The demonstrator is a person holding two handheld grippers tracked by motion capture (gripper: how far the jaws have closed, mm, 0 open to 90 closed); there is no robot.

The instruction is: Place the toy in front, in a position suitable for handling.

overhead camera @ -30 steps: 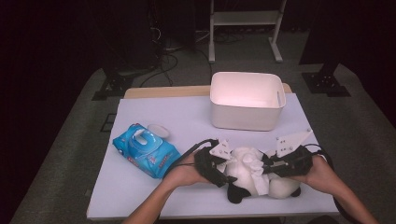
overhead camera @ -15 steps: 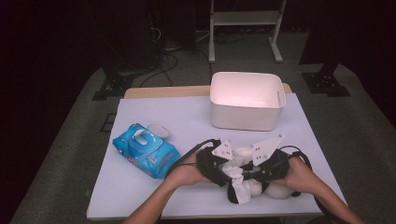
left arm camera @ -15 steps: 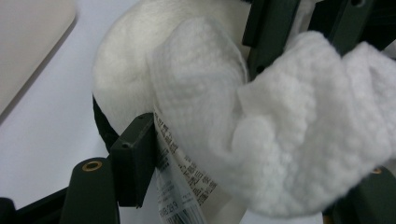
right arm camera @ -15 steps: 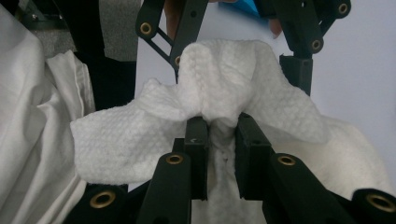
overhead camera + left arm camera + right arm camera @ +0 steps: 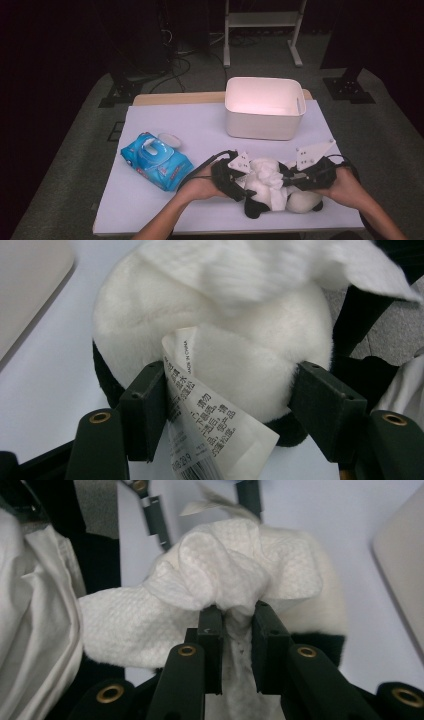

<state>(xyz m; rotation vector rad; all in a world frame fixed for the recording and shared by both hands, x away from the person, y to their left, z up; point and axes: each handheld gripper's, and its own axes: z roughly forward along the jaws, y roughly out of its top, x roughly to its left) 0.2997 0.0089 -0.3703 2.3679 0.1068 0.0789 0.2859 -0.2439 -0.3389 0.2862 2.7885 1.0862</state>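
The jaws of our left gripper (image 5: 230,405) are clamping the white rump of the panda plush toy (image 5: 280,192), its sewn-in label (image 5: 210,410) hanging between them. That toy is lying at the near edge of the table (image 5: 200,125), in front of the white bin (image 5: 264,107). Our right gripper (image 5: 239,630) is pinching a crumpled white wipe (image 5: 220,580) in almost closed jaws, pressing it onto the toy's back.

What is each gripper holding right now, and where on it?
Left gripper clamps the panda plush across its white rump, beside the sewn-in label. Right gripper pinches a bunched fold of the white wipe.
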